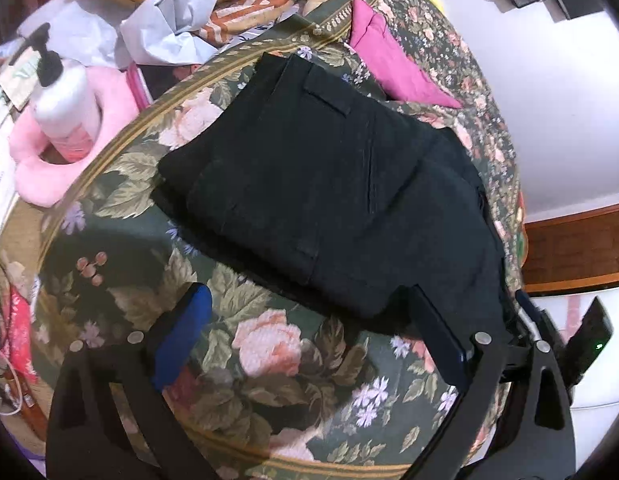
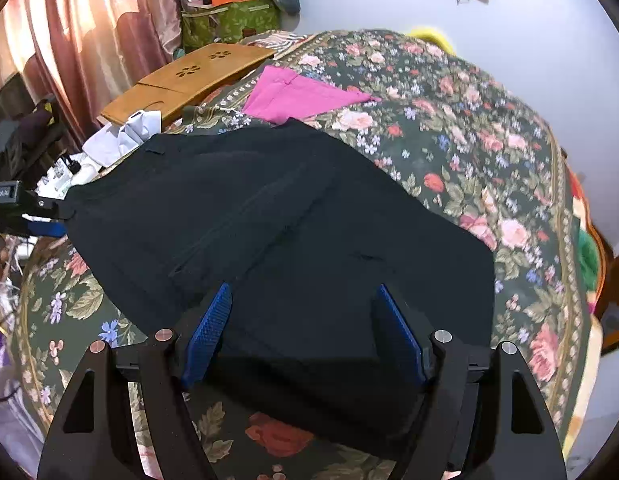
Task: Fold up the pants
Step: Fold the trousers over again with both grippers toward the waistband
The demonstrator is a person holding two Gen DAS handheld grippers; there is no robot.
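Left wrist view: black pants [image 1: 329, 184] lie folded in a thick bundle on a floral bedspread [image 1: 269, 344], waistband and belt loops toward the far side. Left gripper [image 1: 305, 328] hangs just short of the near edge, jaws spread wide, nothing between them. Right wrist view has the right gripper [image 2: 305, 320] low over the pants [image 2: 269, 220], jaws parted with cloth lying between the blue pads [image 2: 207, 332]; whether they touch the fabric, cannot tell. Cloth looks soft, limp, fairly heavy for its bulk; layers likely to slide apart if lifted by one corner, so best taken at a folded edge through all layers, both sides together. Bedspread is padded, will give under pressure. Room cluttered: pink cloth [image 2: 301, 96] beyond the pants, wooden lap tray [image 2: 189, 76], lotion bottle [image 1: 65, 108] on a pink cushion [image 1: 37, 176], curtains [image 2: 81, 28] at the window.
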